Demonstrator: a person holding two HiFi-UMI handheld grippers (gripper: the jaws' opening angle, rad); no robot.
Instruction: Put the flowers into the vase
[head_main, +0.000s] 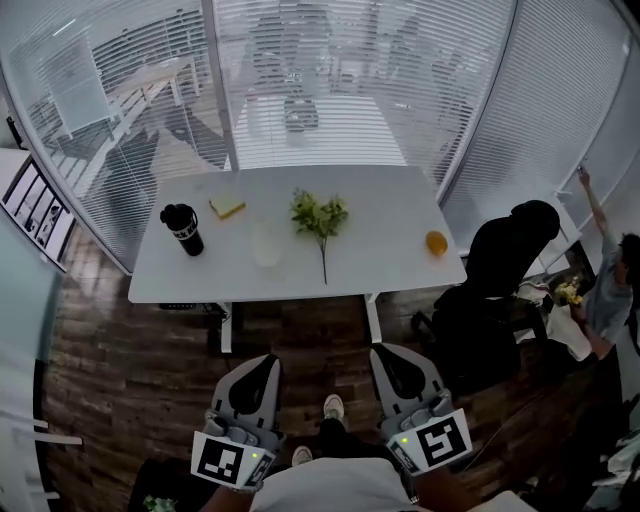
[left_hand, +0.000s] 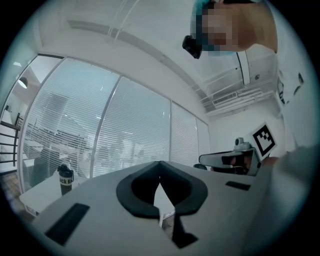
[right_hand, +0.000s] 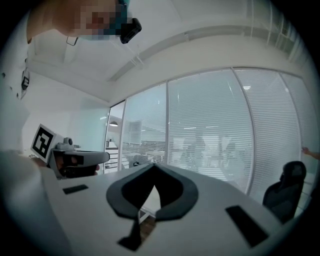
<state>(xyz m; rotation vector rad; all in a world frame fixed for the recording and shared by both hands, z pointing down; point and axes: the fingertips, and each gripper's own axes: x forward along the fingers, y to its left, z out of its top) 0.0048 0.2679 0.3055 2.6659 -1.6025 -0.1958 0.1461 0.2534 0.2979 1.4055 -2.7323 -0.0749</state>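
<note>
A bunch of green and yellow flowers (head_main: 320, 218) lies on the white table (head_main: 390, 215), its long stem pointing toward me. A clear vase (head_main: 267, 243) stands just left of it and is hard to make out against the tabletop. Both grippers hang well short of the table, over the wooden floor and level with each other. My left gripper (head_main: 262, 362) and right gripper (head_main: 386, 352) are both shut with nothing between the jaws. In the left gripper view the jaws (left_hand: 159, 163) meet at the tips, and the same holds in the right gripper view (right_hand: 152, 165).
A black tumbler (head_main: 182, 228) and a yellow block (head_main: 227, 208) sit on the table's left, an orange (head_main: 436, 243) on its right. A black office chair (head_main: 500, 290) stands at the right corner. A person (head_main: 610, 290) is by the right wall. Glass walls with blinds enclose the room.
</note>
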